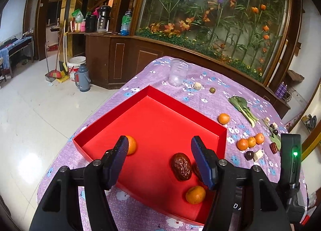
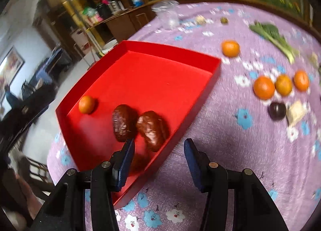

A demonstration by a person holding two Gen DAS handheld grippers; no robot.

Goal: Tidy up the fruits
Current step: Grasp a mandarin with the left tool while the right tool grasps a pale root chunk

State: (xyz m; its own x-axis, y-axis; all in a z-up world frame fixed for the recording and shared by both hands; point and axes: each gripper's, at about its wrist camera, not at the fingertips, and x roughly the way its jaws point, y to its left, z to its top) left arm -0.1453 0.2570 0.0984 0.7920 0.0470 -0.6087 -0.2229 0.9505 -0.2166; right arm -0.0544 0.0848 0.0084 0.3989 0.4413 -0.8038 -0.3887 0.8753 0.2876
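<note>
A red tray (image 1: 152, 90) (image 2: 217, 64) lies on the purple flowered cloth. It holds two oranges (image 1: 131, 144) (image 1: 195, 195) and two brown dates (image 1: 181, 165) (image 2: 152, 129) (image 2: 122, 122). My left gripper (image 1: 159, 146) is open and empty above the tray. My right gripper (image 2: 158, 148) is open and empty over the tray's right wall, near the dates. Outside the tray lie a single orange (image 1: 223, 118) (image 2: 230, 48), three oranges in a row (image 1: 250, 142) (image 2: 282, 85), a dark plum (image 1: 249, 155) (image 2: 277, 111) and another date (image 1: 273, 147).
A clear plastic cup (image 1: 178, 72), a green leaf vegetable (image 1: 243, 110) (image 2: 272, 38), a small green fruit (image 1: 212, 90), pale cubes (image 1: 258, 154) (image 2: 296, 111) and more dark fruit lie on the cloth. The other gripper's body (image 1: 291, 162) stands at the right. A wooden cabinet runs behind the table.
</note>
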